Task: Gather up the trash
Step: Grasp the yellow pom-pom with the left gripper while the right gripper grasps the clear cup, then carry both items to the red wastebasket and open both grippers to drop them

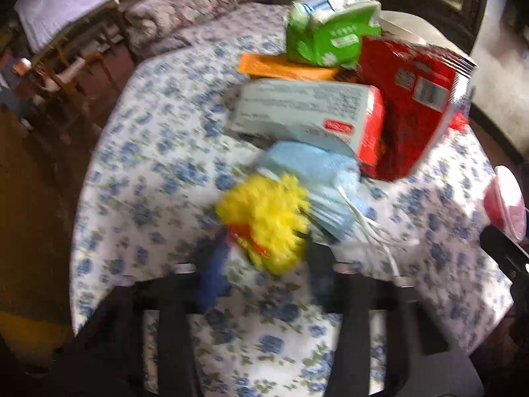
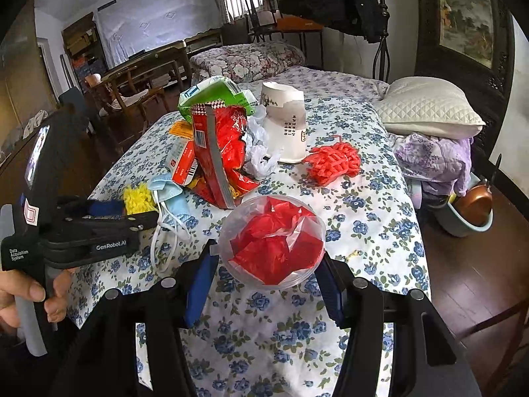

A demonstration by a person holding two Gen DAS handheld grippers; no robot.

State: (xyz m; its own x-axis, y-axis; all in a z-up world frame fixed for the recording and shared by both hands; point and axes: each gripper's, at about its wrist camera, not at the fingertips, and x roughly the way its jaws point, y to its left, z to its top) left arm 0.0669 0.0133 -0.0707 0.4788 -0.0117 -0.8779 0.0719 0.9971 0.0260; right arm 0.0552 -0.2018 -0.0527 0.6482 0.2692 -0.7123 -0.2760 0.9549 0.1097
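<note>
Trash lies heaped on a bed with a blue-flowered sheet [image 2: 363, 218]: a red snack bag [image 2: 224, 152], a green packet [image 2: 215, 96], a grey and red box [image 1: 304, 112], a blue face mask [image 1: 317, 178], a white paper cup [image 2: 286, 125] and red netting [image 2: 334, 162]. My left gripper [image 1: 267, 248] is shut on a yellow fluffy tuft [image 1: 264, 218] at the near edge of the heap; the view is blurred. My right gripper [image 2: 267, 254] is shut on a clear plastic bowl [image 2: 307, 218] stuffed with red plastic, held just above the sheet.
A white pillow [image 2: 429, 112] and purple clothes [image 2: 433, 158] lie at the bed's right side. A basin with a copper pot [image 2: 472, 205] stands on the wooden floor to the right. Wooden chairs [image 2: 129, 96] stand to the left. A folded floral quilt [image 2: 248, 58] lies at the far end.
</note>
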